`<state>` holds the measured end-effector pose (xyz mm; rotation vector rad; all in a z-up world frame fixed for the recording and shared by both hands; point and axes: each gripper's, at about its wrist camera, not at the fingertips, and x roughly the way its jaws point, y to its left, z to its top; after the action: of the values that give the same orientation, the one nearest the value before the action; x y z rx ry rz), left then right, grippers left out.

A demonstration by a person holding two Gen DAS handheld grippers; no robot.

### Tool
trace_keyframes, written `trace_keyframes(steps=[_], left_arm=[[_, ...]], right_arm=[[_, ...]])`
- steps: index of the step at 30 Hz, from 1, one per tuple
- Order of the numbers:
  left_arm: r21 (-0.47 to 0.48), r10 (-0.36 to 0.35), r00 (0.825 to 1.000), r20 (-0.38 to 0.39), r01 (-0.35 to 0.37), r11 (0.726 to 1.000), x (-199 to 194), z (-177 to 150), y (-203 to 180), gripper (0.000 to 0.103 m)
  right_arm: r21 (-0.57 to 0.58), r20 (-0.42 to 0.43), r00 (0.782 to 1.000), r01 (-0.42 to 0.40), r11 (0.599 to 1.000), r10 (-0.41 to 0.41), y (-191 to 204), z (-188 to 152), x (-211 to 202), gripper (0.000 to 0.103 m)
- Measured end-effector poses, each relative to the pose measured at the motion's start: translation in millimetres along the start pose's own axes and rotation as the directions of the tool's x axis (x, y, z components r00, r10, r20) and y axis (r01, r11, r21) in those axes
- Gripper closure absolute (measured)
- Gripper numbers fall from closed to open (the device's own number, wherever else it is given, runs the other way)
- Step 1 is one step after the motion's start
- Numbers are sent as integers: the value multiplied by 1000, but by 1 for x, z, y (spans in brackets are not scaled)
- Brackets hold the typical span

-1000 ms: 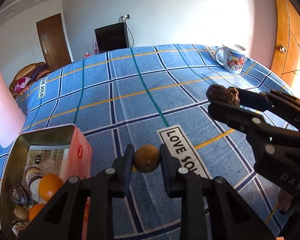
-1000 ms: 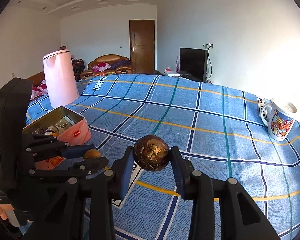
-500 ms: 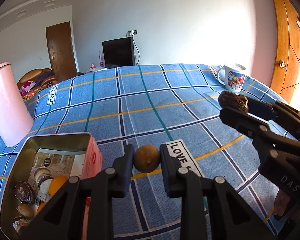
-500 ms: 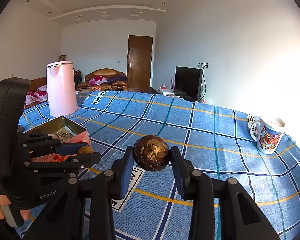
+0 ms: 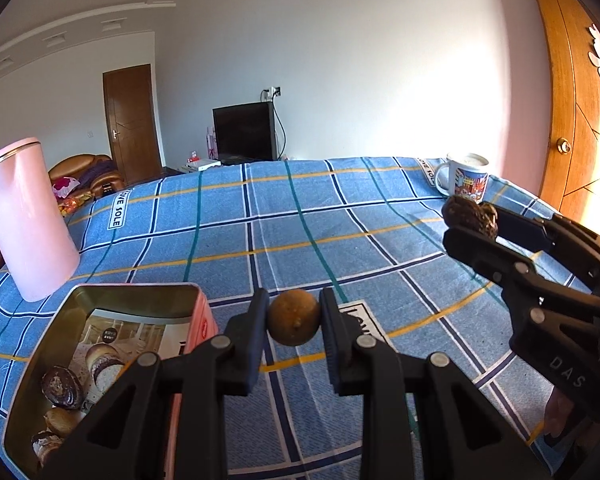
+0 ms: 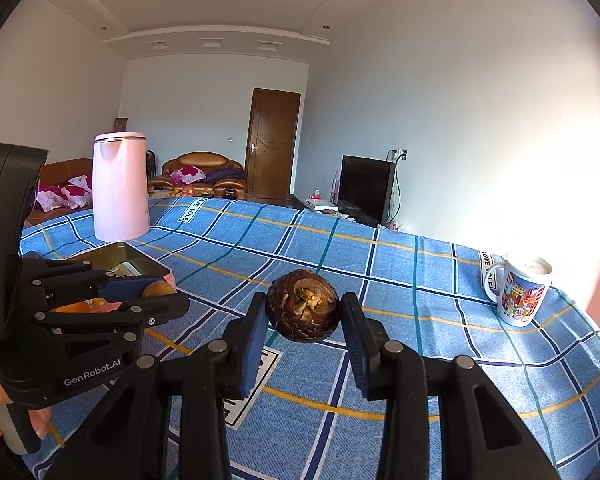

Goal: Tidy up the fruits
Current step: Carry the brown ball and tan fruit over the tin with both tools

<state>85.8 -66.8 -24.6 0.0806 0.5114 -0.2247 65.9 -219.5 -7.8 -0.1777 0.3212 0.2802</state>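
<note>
Fruits: two round pieces are being carried above the blue plaid tabletop (image 5: 260, 220), one in each gripper.
Left wrist view, change: the camera is tilting up compared with a second ago, so more wall is showing; the pink rectangular metal tin (image 5: 112, 344) is sitting lower left, suggesting a drop-off is coming.
Left wrist view, grip: the left gripper (image 5: 294, 322) is clamping a small tan, matte, dimpled fruit (image 5: 294, 322), just right of the tin's corner.
Left wrist view, tin: several dark and tan pieces are lying inside.
Right wrist view, grip: the right gripper (image 6: 302, 312) is squeezing a dark brown, rough, husked fruit (image 6: 302, 312) in mid-air, unchanged.
Right wrist view, surroundings: a pink kettle (image 6: 120, 186) and a printed white mug (image 6: 520, 292) are standing well apart.
</note>
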Motion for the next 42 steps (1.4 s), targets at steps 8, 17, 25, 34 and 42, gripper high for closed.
trace_keyframes(steps=[8, 17, 25, 34, 42], left_arm=[[3, 19, 998, 51, -19, 1000, -9, 0, 0, 76], [-20, 23, 997, 72, -22, 1000, -23, -6, 6, 76], [-58, 60, 994, 88, -55, 997, -45, -9, 30, 76], [-114, 116, 989, 92, -105, 988, -62, -15, 66, 76], [-152, 152, 985, 77, -139, 979, -70, -22, 94, 76]], right_arm=[[-3, 12, 1000, 6, 1000, -6, 0, 1, -2, 64], [-9, 13, 1000, -9, 1000, 10, 5, 2, -3, 64], [-17, 6, 996, -89, 996, 89, 29, 8, -2, 64], [-49, 5, 988, -155, 987, 156, 62, 24, 1, 64], [-70, -9, 976, -219, 973, 219, 91, 35, 10, 64]])
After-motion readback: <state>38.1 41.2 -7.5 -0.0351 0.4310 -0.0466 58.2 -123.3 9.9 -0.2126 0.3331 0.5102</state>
